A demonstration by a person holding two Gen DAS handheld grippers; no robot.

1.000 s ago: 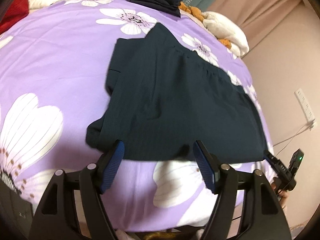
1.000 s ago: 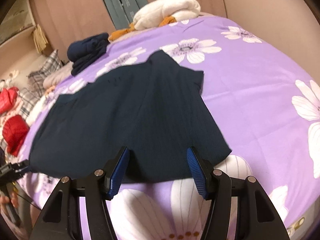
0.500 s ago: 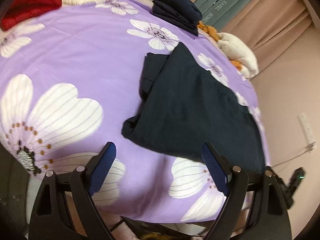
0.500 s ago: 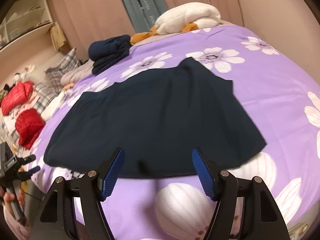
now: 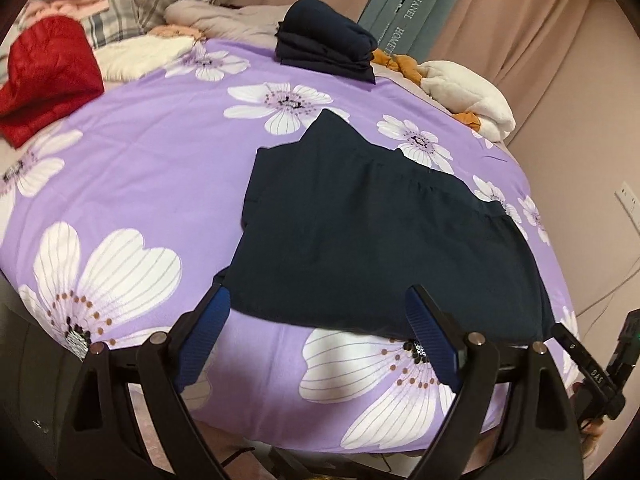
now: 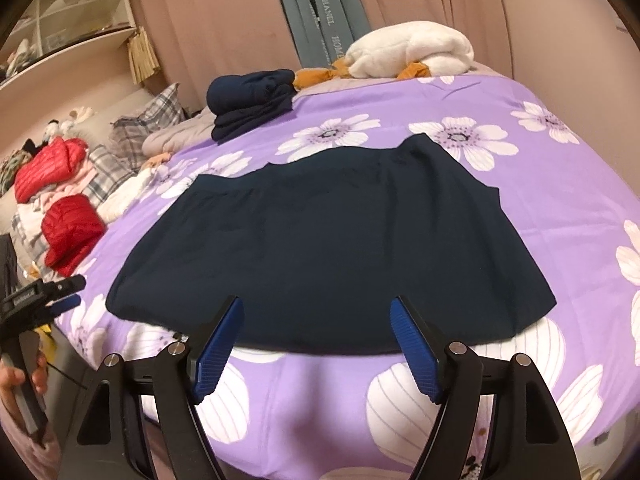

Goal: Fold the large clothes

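Note:
A large dark navy garment (image 5: 380, 240) lies spread flat on the purple flowered bedspread (image 5: 152, 168); it also shows in the right wrist view (image 6: 332, 248). My left gripper (image 5: 320, 312) is open and empty, hovering at the garment's near hem by its left corner. My right gripper (image 6: 318, 322) is open and empty, hovering over the near hem at its middle. The right gripper shows at the far right of the left wrist view (image 5: 596, 372). The left gripper shows at the far left of the right wrist view (image 6: 44, 294).
A folded navy stack (image 5: 324, 44) sits at the far side of the bed, also in the right wrist view (image 6: 252, 100). White and orange plush items (image 6: 408, 56) lie by the curtains. Red jackets (image 5: 48, 76) and pillows lie at the left. A wall socket (image 5: 626, 200) is on the right.
Both grippers have pulled back and up from the garment's near hem, so more of the bed shows. The garment lies flat and has not been lifted.

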